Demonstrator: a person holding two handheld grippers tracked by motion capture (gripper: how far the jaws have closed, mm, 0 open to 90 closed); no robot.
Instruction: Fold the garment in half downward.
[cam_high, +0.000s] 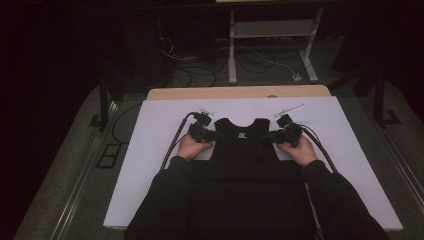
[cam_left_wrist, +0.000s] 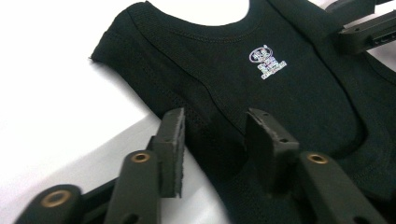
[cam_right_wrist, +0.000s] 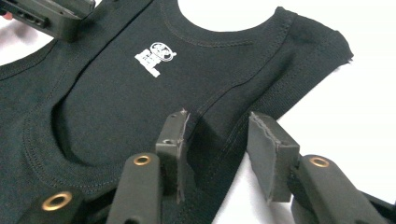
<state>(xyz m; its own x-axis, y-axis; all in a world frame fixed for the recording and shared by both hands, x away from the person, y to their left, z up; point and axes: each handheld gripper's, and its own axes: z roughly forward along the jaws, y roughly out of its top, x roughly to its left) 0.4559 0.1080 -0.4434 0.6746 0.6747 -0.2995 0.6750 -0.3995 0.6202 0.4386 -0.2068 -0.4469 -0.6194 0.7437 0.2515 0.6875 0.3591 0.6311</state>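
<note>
A black sleeveless top (cam_high: 243, 145) with a small white logo (cam_left_wrist: 267, 59) lies flat on the white board (cam_high: 150, 165), neck hole towards the far side. My left gripper (cam_high: 214, 134) sits at its left armhole. In the left gripper view its jaws (cam_left_wrist: 219, 140) stand apart over the armhole hem, with fabric (cam_left_wrist: 280, 93) between the pads but not squeezed. My right gripper (cam_high: 270, 135) is at the right armhole. Its jaws (cam_right_wrist: 219, 144) straddle a slightly raised fold of the hem (cam_right_wrist: 116, 102), a gap left on the outer side. Each view shows the other gripper (cam_left_wrist: 369, 28) (cam_right_wrist: 46, 16) across the chest.
The person's black sleeves (cam_high: 165, 200) cover the near part of the board and the top's lower half. A wooden table edge (cam_high: 240, 92) runs along the far side. Beyond it are a metal stand (cam_high: 232, 50) and loose cables (cam_high: 200, 70) on the floor.
</note>
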